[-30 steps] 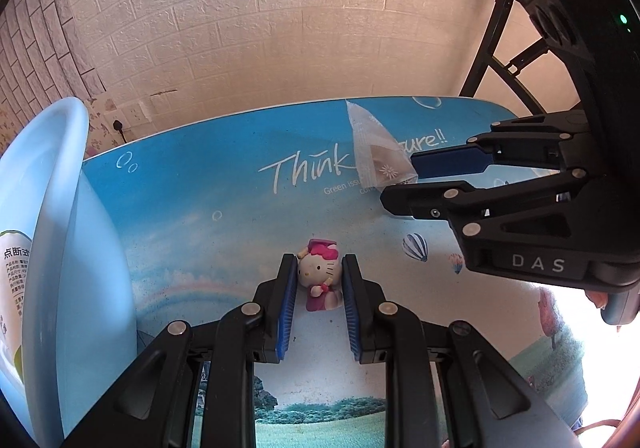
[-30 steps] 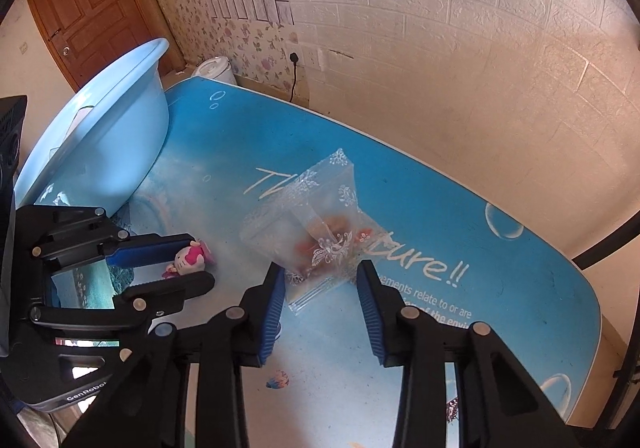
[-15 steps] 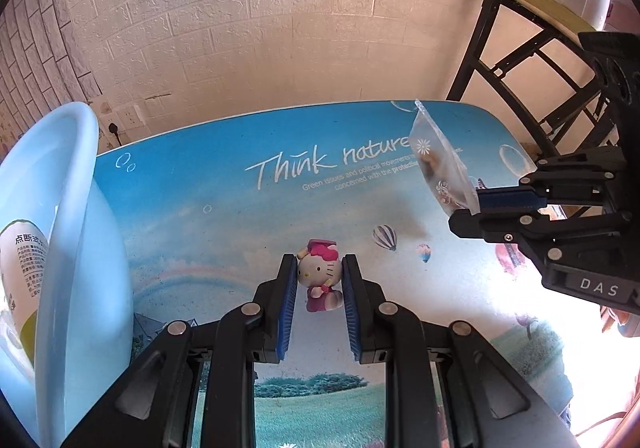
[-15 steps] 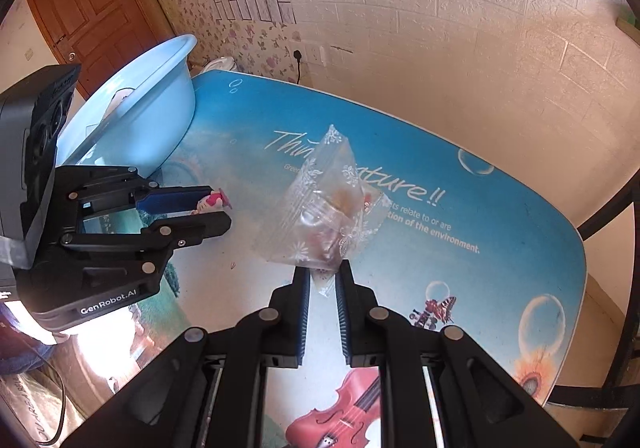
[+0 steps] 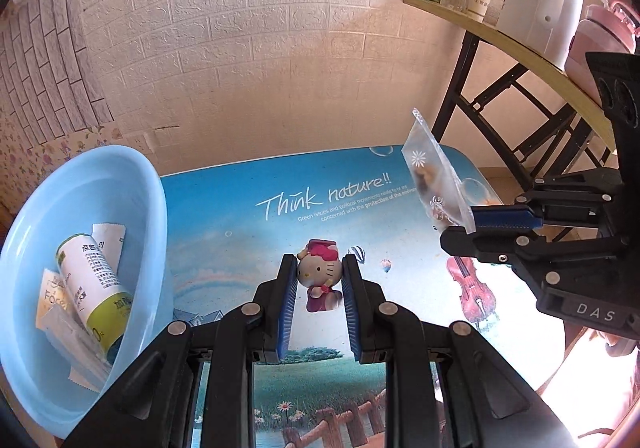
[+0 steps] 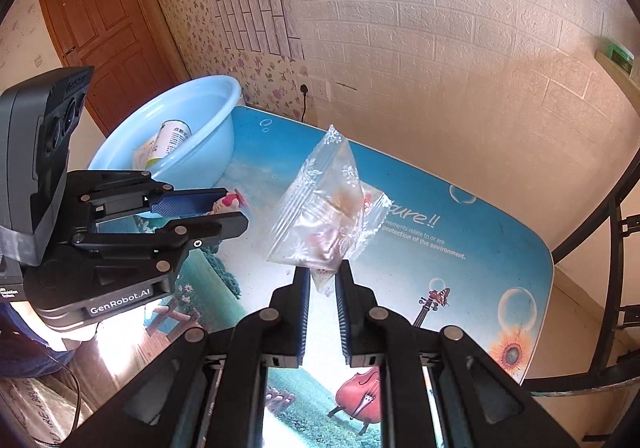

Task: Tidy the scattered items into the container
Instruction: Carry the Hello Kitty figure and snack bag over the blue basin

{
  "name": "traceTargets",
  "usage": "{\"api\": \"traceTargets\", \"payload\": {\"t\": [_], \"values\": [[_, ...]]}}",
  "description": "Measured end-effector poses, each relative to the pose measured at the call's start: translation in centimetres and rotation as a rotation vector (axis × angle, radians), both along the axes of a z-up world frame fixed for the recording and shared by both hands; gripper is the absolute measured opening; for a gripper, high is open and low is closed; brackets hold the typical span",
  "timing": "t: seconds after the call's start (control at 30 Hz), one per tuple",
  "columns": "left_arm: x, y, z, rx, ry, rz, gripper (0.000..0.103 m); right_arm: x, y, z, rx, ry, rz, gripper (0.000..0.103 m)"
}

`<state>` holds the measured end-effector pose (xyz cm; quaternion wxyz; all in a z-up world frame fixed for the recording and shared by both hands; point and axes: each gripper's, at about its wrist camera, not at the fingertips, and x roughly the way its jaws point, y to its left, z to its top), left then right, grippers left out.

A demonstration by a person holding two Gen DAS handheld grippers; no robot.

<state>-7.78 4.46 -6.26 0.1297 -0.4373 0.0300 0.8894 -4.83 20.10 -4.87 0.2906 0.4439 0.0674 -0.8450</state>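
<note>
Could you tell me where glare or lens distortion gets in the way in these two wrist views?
Left wrist view: sunlight blows out the table at lower right beside the violin print; the brick wall bows with fisheye; the cat figurine stays sharp. Right wrist view: a white glare patch sits behind the snack bag, whose clear film makes its contents hard to read.

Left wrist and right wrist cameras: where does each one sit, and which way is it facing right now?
Left wrist: on the left gripper, looking forward and down along its fingers at the cat figurine it clamps; the blue basin is at left, the right gripper at right.
Right wrist: on the right gripper, looking down at the clear snack bag it pinches; the left gripper is at left.
Shared: table, basin, bag, figurine.
</note>
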Motion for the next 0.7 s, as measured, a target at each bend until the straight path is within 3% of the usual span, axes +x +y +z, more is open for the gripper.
{"api": "traceTargets", "payload": {"t": [0.4,0.7], "values": [[1.7,-5.1,5.0,0.023,0.084,0.091,0.021,2.4,-4.0,3.9,-0.033,0.065,0.038,0.013],[2.7,-9.9,5.6,0.002,0.093,0.164,0.021,3.2,-8.9,4.9,0.007,0.097,0.067,0.014]]}}
